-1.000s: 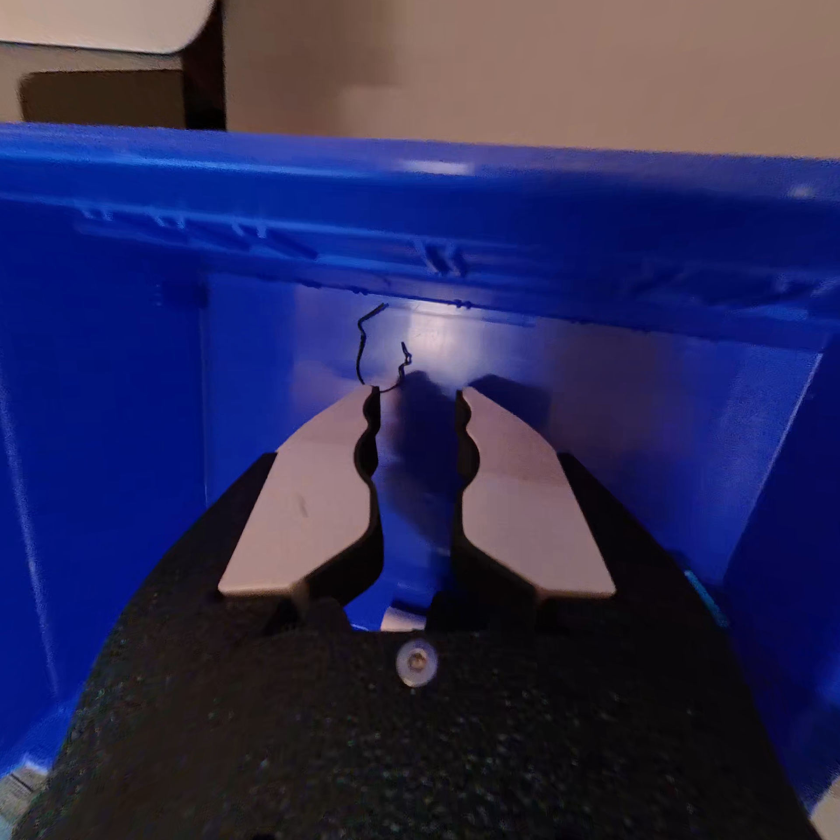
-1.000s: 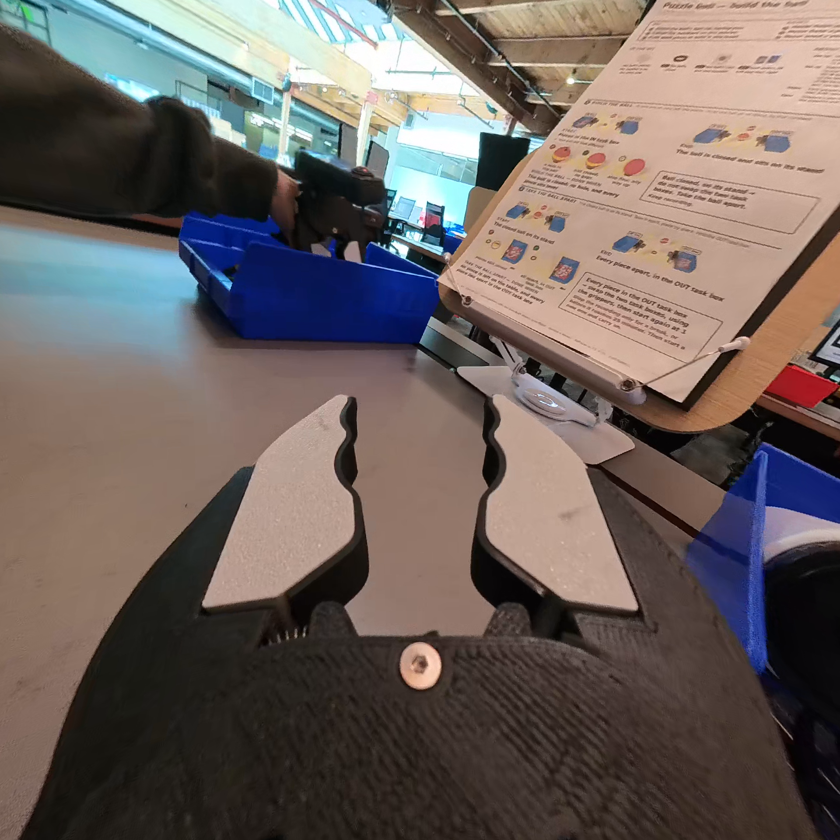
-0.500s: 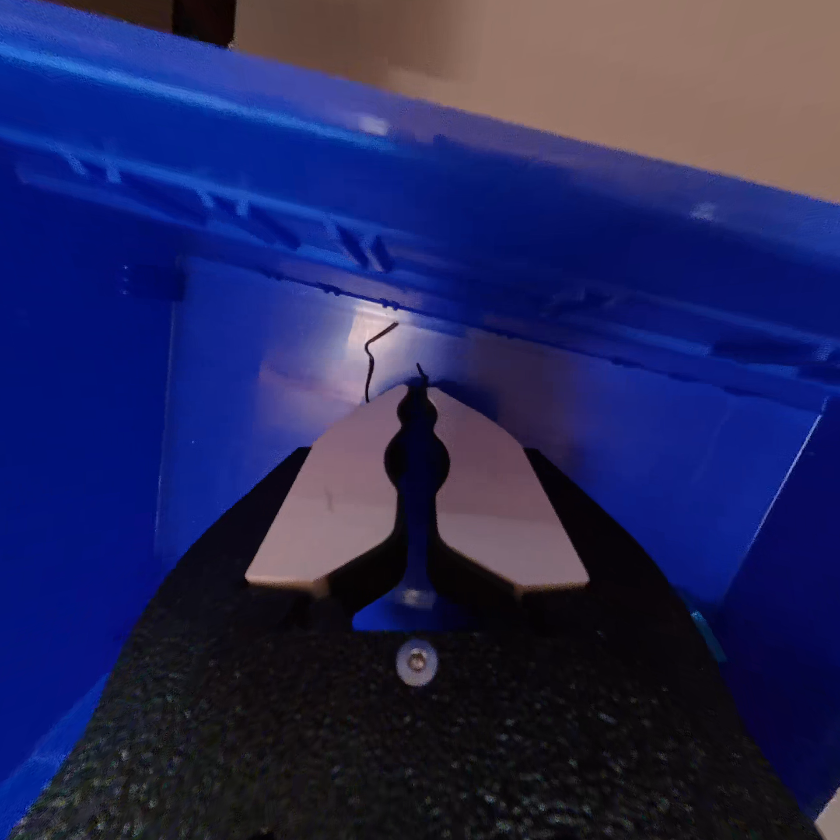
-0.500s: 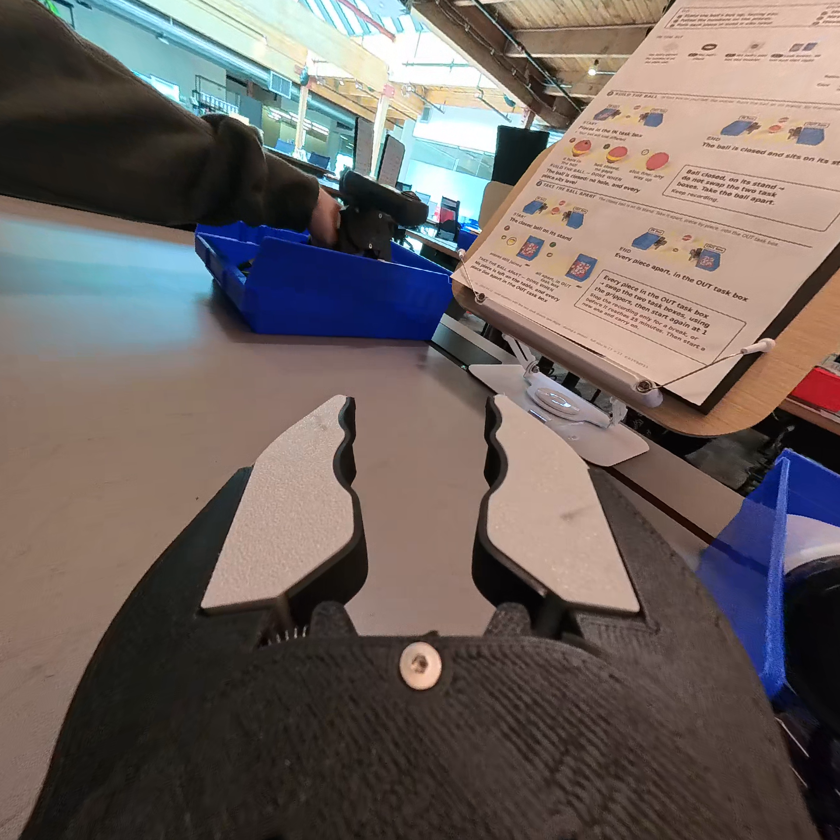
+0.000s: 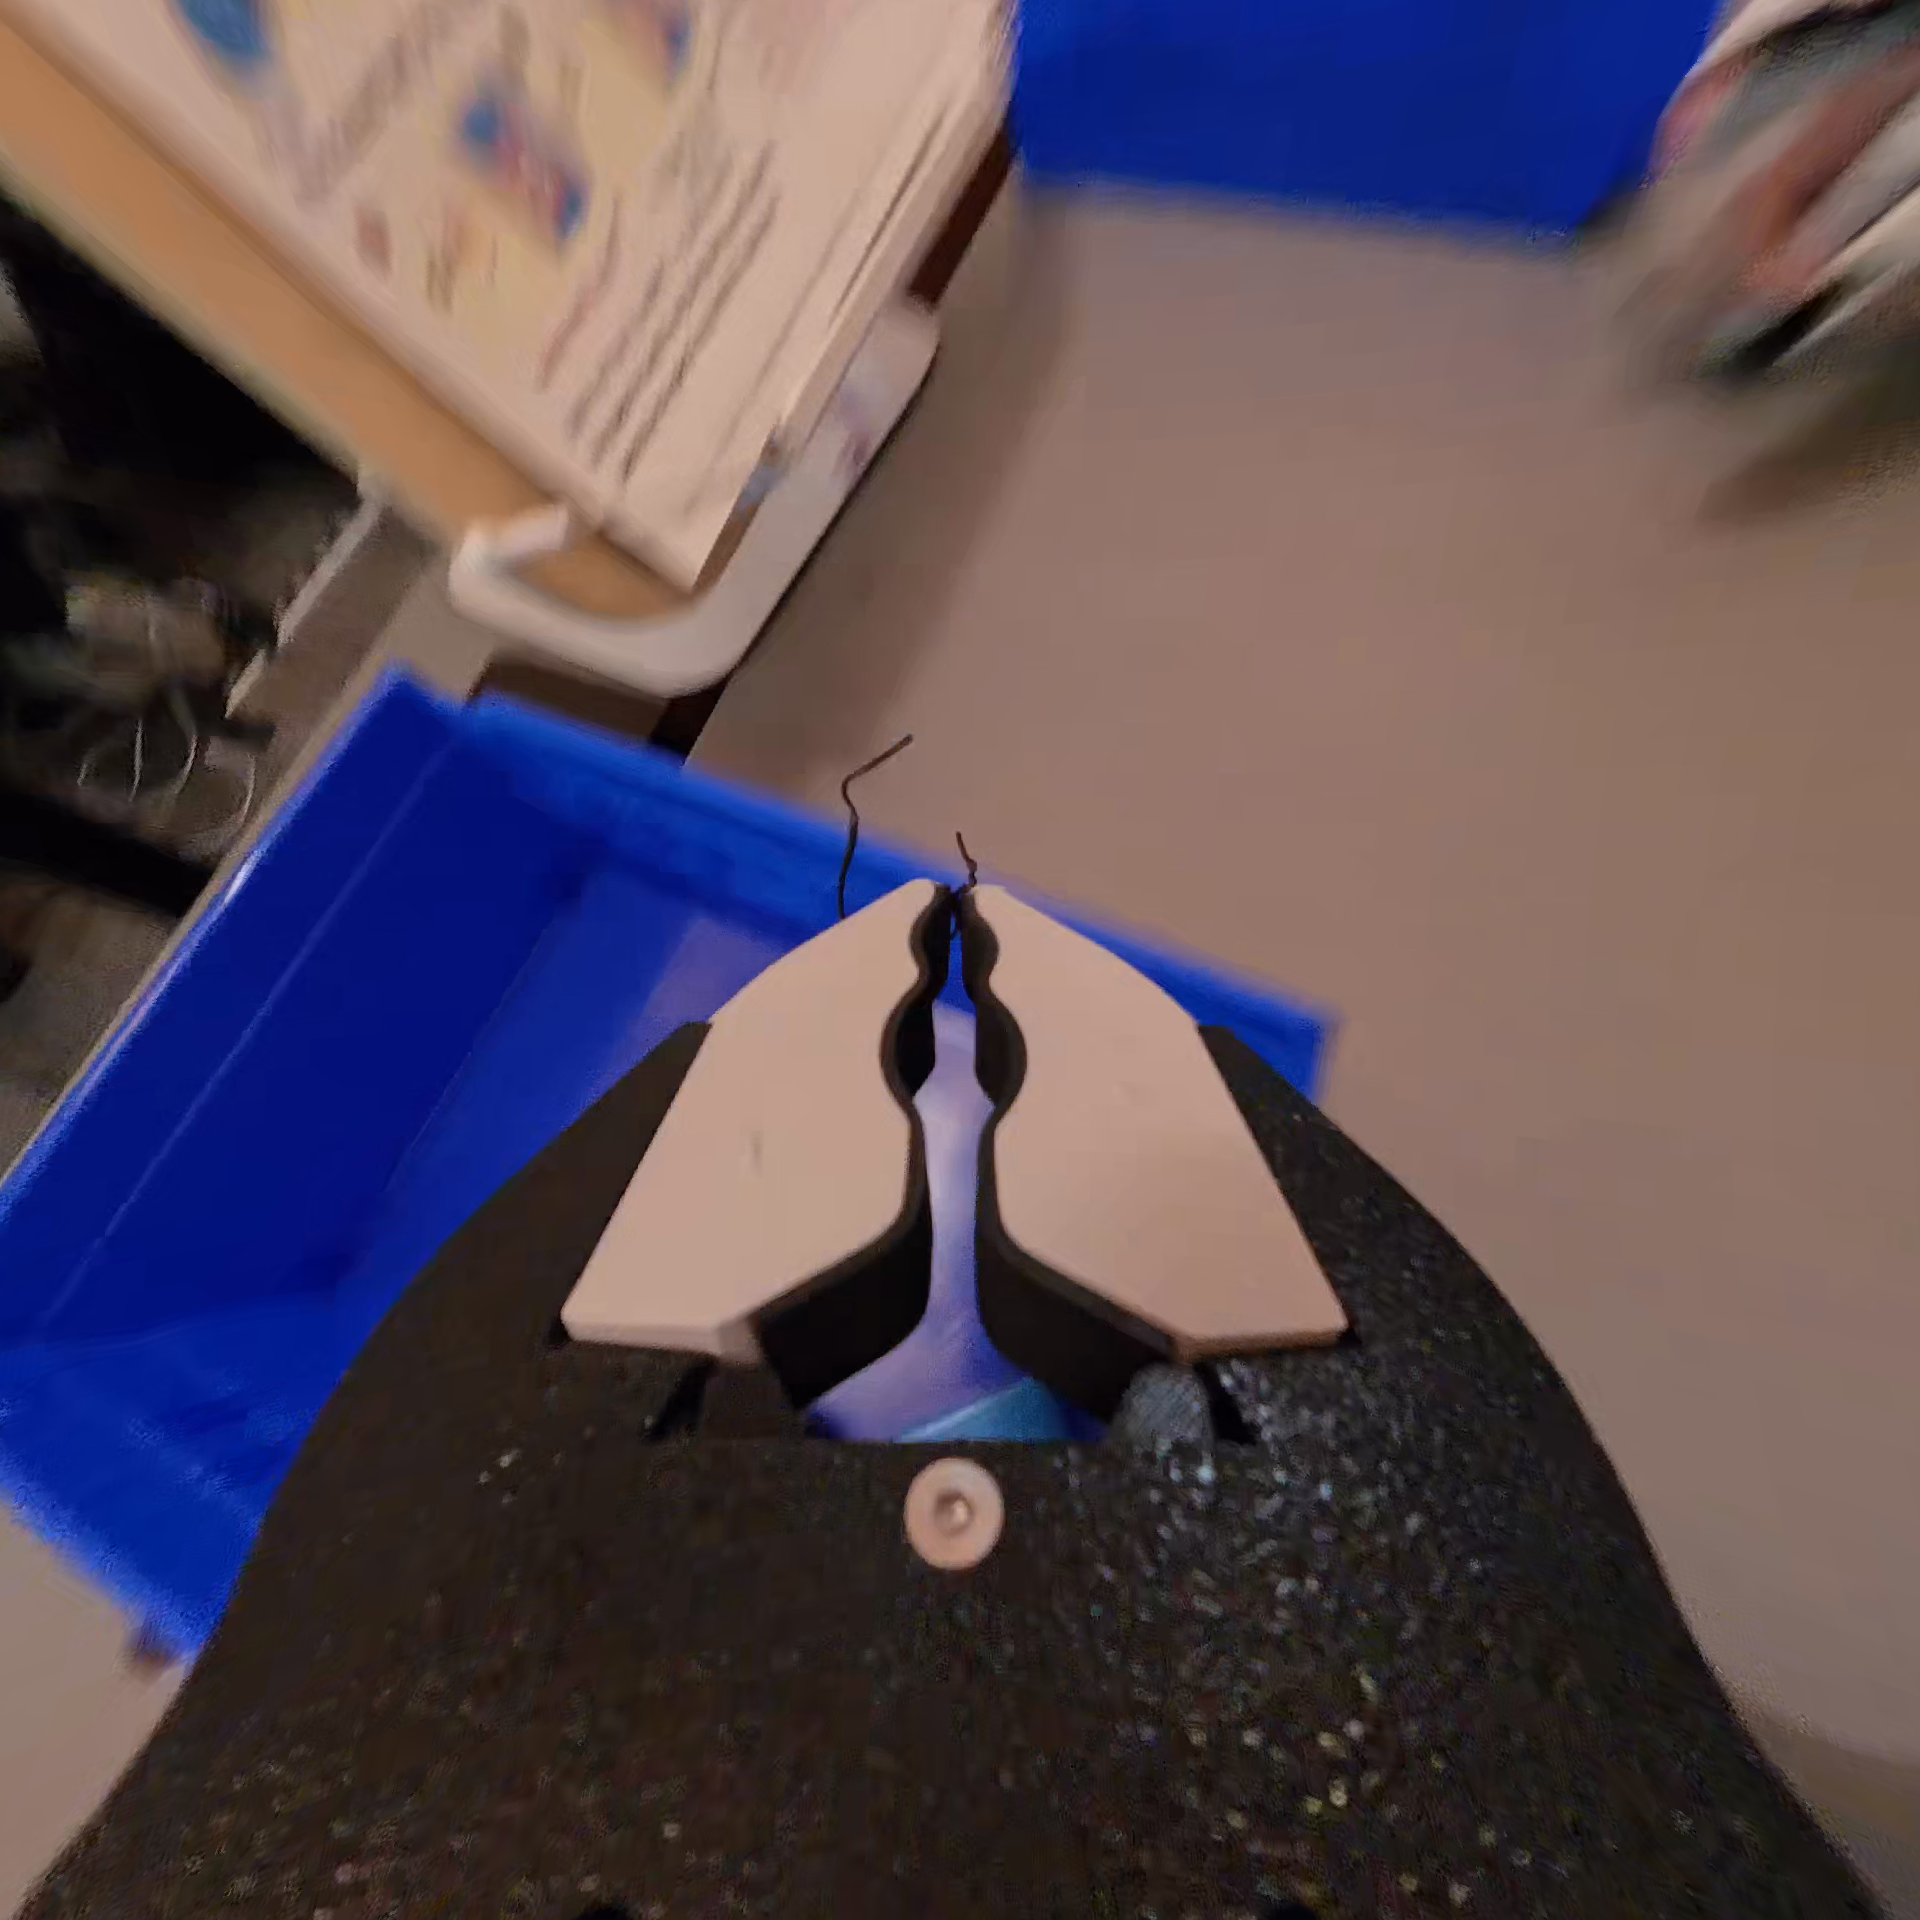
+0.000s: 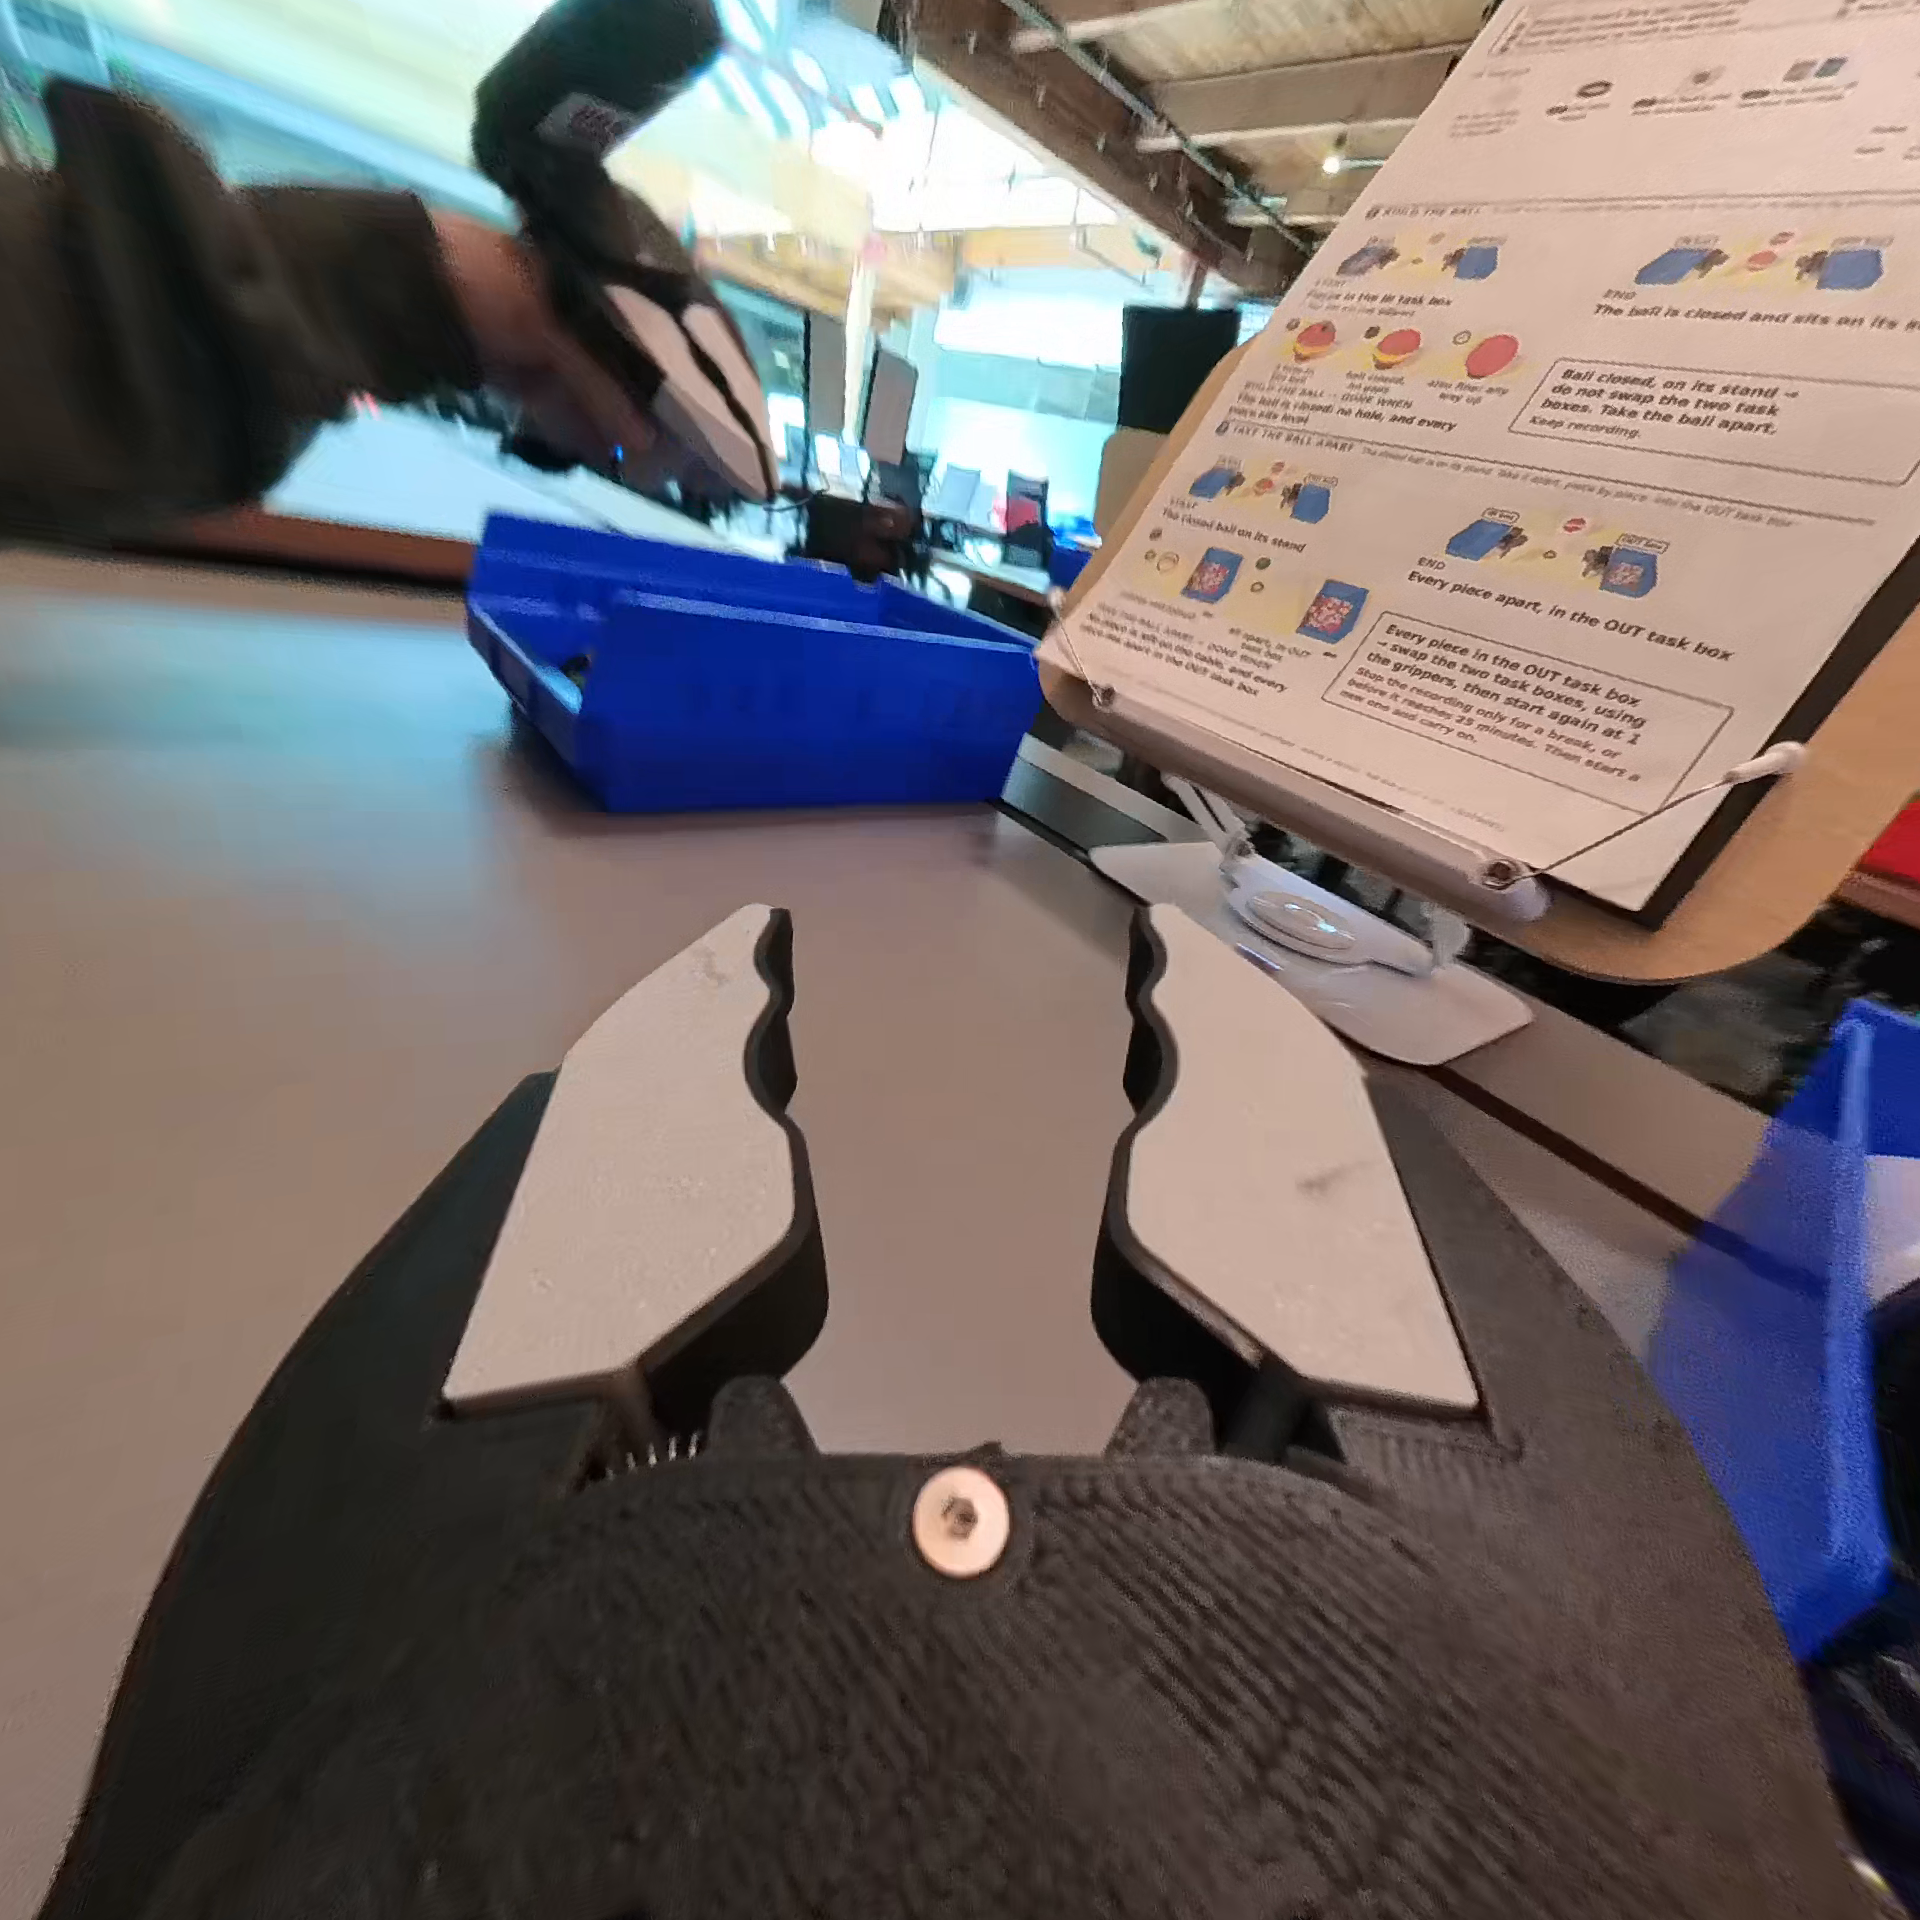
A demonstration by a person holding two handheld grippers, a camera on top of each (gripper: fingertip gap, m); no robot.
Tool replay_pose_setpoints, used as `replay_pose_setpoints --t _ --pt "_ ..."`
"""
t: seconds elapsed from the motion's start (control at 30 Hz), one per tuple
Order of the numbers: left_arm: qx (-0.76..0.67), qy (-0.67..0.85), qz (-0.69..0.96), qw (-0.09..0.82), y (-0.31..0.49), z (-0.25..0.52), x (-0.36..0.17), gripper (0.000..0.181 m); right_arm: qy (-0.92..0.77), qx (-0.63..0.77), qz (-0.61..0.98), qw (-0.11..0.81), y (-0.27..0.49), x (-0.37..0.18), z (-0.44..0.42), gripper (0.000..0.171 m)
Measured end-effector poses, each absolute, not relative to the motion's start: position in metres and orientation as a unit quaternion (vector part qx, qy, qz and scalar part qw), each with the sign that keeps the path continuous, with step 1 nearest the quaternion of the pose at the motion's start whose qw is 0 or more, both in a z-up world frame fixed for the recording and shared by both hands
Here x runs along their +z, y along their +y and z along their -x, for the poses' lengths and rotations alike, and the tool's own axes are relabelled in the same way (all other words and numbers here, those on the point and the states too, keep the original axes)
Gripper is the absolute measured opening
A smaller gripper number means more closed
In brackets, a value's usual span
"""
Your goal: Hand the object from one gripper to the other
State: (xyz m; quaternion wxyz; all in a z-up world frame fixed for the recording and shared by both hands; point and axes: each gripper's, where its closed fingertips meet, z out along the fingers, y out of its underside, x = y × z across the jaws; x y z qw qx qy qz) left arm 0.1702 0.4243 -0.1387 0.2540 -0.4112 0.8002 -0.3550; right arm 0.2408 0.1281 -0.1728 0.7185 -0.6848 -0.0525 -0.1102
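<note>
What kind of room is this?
Probably a big workshop or lab: a grey worktable with blue bins, an instruction sheet on a stand, and wooden ceiling beams overhead.

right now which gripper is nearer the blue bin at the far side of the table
Left. The left gripper hangs shut just above the blue bin, over its near end. The right gripper is open low over the table, well short of the bin.

I see a grey surface (image 6: 312, 935) under exposed wooden ceiling beams (image 6: 1195, 94); beyond the surface, bright windows (image 6: 997, 343) light distant desks.
</note>
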Motion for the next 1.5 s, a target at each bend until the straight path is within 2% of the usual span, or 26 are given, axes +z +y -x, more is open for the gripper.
replay_pose_setpoints --t 0.03,0.13,0.23,0.33,0.5,0.63,0.8,1.0,1.23,1.33,1.5 --pt "-0.408 0.781 0.395 0.261 0.402 -0.161 -0.119 0.001 -0.041 -0.084 0.673 0.734 0.128 -0.167 -0.238 0.063" --pt "-0.595 0.696 0.319 0.244 0.321 -0.132 -0.066 0.001 -0.024 0.02 0.631 0.776 0.129 -0.151 -0.22 0.059" --pt "-0.734 0.611 0.219 0.2 0.247 -0.104 -0.045 0.001 -0.019 0.119 0.604 0.788 0.132 -0.143 -0.201 0.058" --pt "-0.801 0.563 0.151 0.136 0.19 -0.095 -0.061 0.001 -0.038 0.217 0.569 0.793 0.13 -0.135 -0.178 0.046" --pt "-0.814 0.559 0.158 0.009 0.132 -0.121 -0.115 0.001 -0.067 0.259 0.535 0.801 0.122 -0.126 -0.163 0.043" --pt "-0.802 0.571 0.162 -0.063 0.111 -0.124 -0.141 0.001 -0.102 0.265 0.547 0.787 0.119 -0.129 -0.156 0.029" --pt "-0.8 0.572 0.161 -0.083 0.109 -0.122 -0.148 0.001 -0.131 0.278 0.551 0.776 0.115 -0.131 -0.15 0.017" --pt "-0.8 0.563 0.184 -0.093 0.115 -0.127 -0.152 0.001 -0.145 0.237 0.558 0.782 0.117 -0.133 -0.15 0.01" --pt "-0.794 0.572 0.184 -0.092 0.111 -0.126 -0.155 0.001 -0.15 0.218 0.572 0.776 0.12 -0.137 -0.151 0.011" --pt "-0.793 0.575 0.183 -0.088 0.11 -0.125 -0.155 0.001 -0.158 0.217 0.578 0.771 0.12 -0.139 -0.149 0.002" --pt "-0.793 0.574 0.185 -0.083 0.112 -0.126 -0.155 0.001 -0.153 0.213 0.585 0.767 0.122 -0.141 -0.152 0.001"
